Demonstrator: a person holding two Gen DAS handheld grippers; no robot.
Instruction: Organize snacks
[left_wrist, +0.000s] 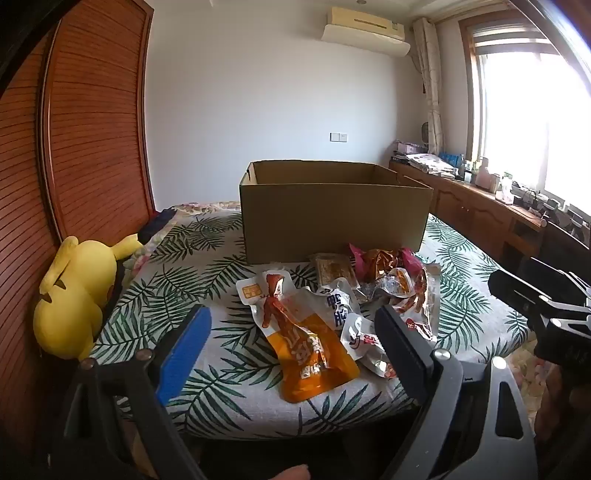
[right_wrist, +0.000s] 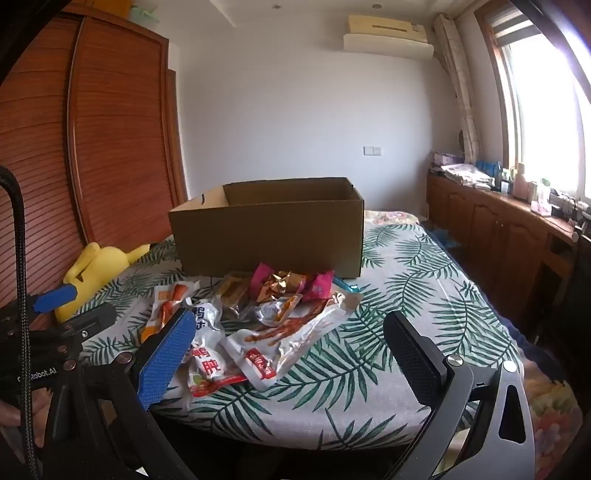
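A pile of snack packets lies on the leaf-print bed cover in front of an open cardboard box, which also shows in the right wrist view. Nearest my left gripper is an orange pouch; a pink and gold wrapper lies by the box. My left gripper is open and empty, above the near edge of the pile. My right gripper is open and empty, just short of a white and red packet. The pink wrapper lies behind it.
A yellow plush toy lies at the bed's left edge beside a wooden wardrobe. A wooden cabinet with clutter runs under the window at right. The other gripper shows at the right edge of the left wrist view.
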